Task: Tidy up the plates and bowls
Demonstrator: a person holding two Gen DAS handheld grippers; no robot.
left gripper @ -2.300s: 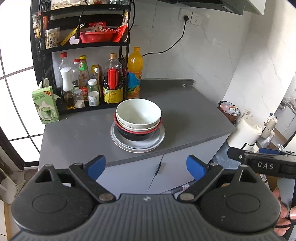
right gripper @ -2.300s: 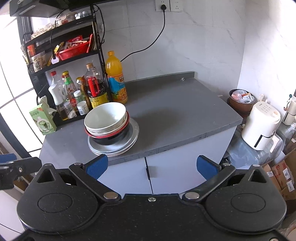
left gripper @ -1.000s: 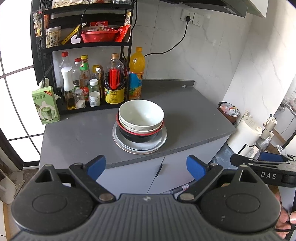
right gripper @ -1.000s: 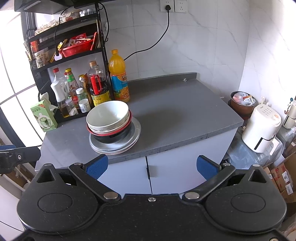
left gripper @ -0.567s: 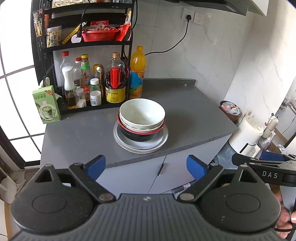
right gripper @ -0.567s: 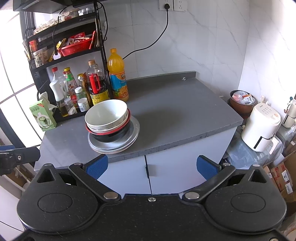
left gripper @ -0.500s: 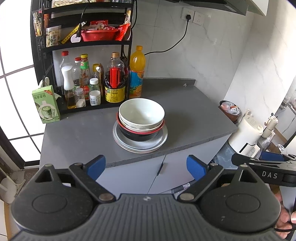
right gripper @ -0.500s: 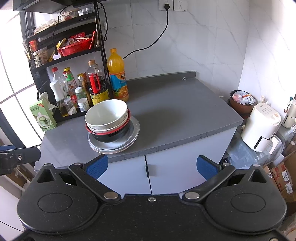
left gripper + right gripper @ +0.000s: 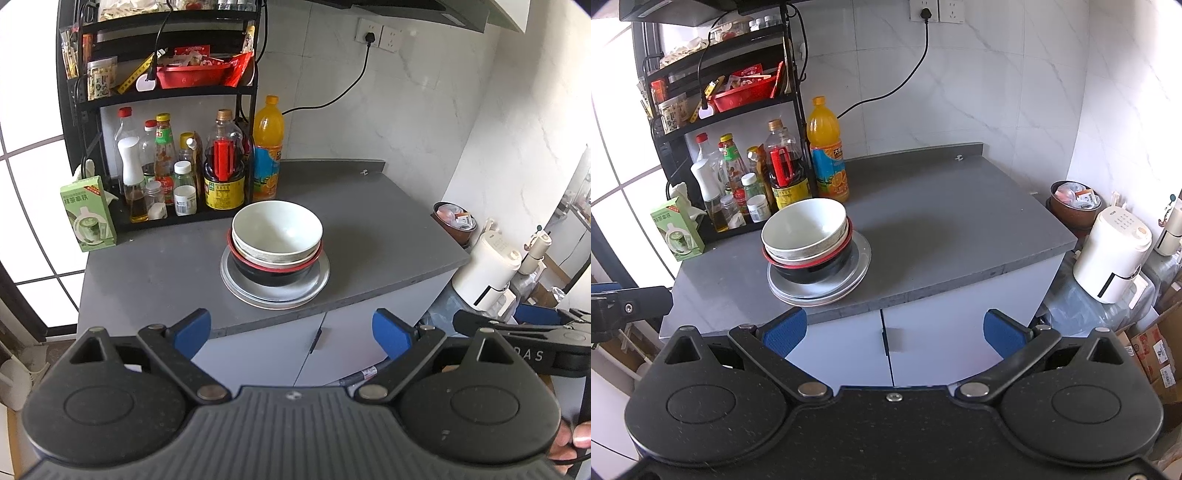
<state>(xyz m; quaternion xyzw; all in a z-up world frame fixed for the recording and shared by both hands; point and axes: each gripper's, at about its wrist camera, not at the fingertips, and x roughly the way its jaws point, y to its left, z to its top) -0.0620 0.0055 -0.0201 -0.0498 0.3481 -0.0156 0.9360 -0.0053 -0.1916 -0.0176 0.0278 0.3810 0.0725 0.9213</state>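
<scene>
Both open claws well short of stacked bowls

Both views slightly shifted, stacked bowls marginally nearer

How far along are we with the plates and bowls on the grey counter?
Done: everything sits in one pile on the grey countertop, with the white ceramic bowl nested on the red-rimmed black bowl, on the stacked metal plates. In hand: nothing; the left gripper and right gripper are both open, short of the counter. Left: whether more sorting is wanted can't be told.
</scene>
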